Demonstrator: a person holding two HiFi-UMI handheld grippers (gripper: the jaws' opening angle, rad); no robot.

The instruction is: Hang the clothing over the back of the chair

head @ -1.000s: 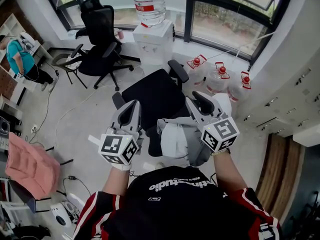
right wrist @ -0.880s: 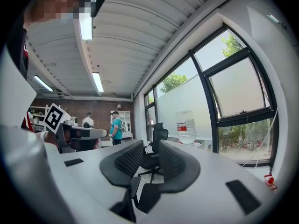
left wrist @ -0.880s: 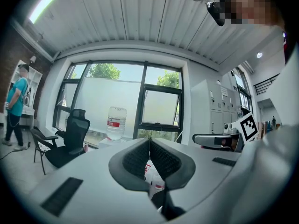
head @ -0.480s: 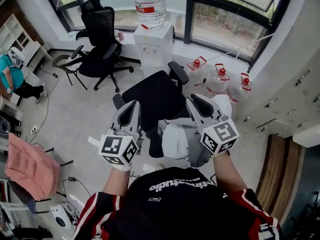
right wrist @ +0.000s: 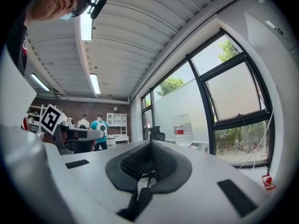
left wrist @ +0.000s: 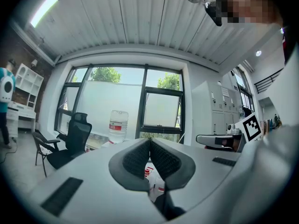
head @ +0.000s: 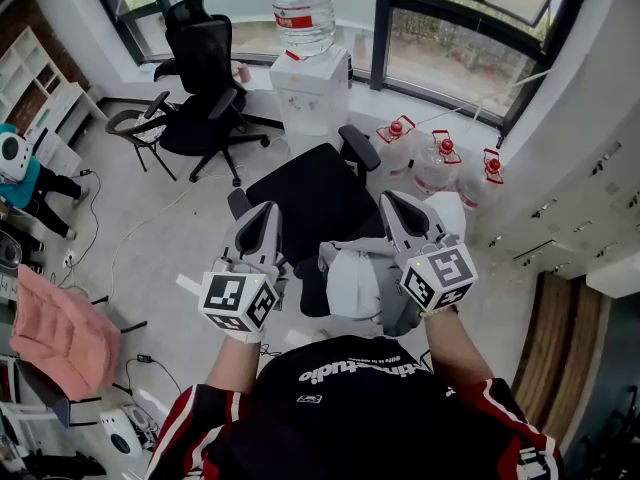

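Note:
A white and grey garment (head: 352, 280) lies draped over the back of a black office chair (head: 310, 193), right in front of me. My left gripper (head: 262, 213) is held level just left of the garment, apart from it. In the left gripper view the left gripper (left wrist: 149, 141) has its ribbed pads meeting, nothing between them. My right gripper (head: 397, 206) hovers over the garment's right side. Seen in its own view, the right gripper (right wrist: 150, 143) has its jaws closing onto each other, empty.
A water dispenser (head: 312, 88) with a big bottle stands by the window beyond the chair. Three water jugs (head: 440, 158) sit on the floor to its right. A second black chair (head: 200, 88) stands far left. Pink cloth (head: 55, 328) lies at the left; lockers (head: 580, 188) line the right wall.
Both grippers stay where they were beside the garment. The person in teal at the left edge has moved further out of the head view.

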